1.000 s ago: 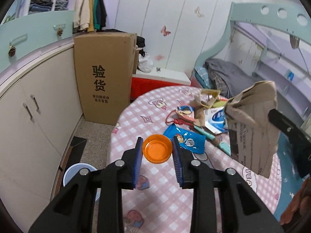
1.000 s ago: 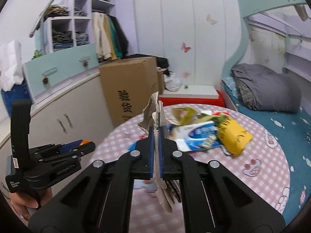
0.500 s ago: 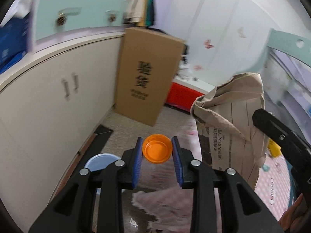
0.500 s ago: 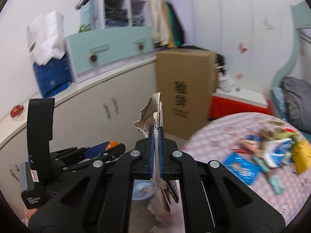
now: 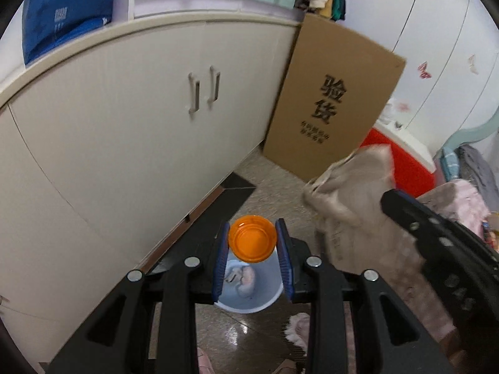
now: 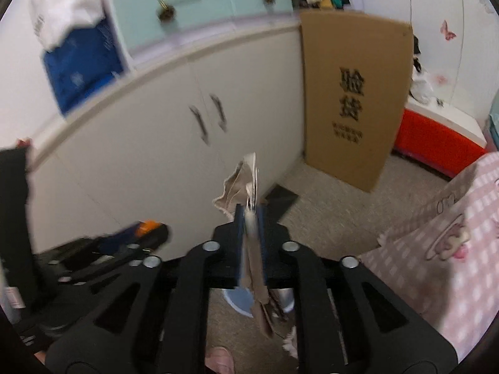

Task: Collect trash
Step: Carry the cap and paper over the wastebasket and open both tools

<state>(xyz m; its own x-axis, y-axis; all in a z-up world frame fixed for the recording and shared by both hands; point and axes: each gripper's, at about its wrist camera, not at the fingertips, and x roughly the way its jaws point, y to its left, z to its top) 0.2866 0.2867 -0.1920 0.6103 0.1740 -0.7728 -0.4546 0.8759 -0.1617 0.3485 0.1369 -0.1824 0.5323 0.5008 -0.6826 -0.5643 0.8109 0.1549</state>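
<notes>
My left gripper [image 5: 252, 227] is shut on a round orange lid [image 5: 252, 244], pinched by its rim between the blue pads. Right under it a pale blue bin [image 5: 249, 294] stands on the floor with some trash inside. To the right hangs a crumpled brown paper [image 5: 352, 205] in my right gripper [image 5: 393, 199]. In the right wrist view the right gripper [image 6: 250, 210] has its jaws opening, and the paper [image 6: 240, 180] hangs loosely between the pads above the bin [image 6: 240, 302]. My left gripper [image 6: 152, 229] shows blurred at the left.
White cabinet doors [image 5: 140, 118] run along the left. A tall cardboard box [image 5: 330, 115] leans beside them, with a red box [image 5: 408, 165] behind. The pink-checked tablecloth [image 6: 452, 249] hangs at the right. A dark mat [image 5: 237, 187] lies on the floor and a slipper [image 6: 218, 355] shows below.
Both grippers have swung left, away from the table, and tipped down over the floor bin. The lid stays clamped in the left one. The right jaws have parted around the paper.
</notes>
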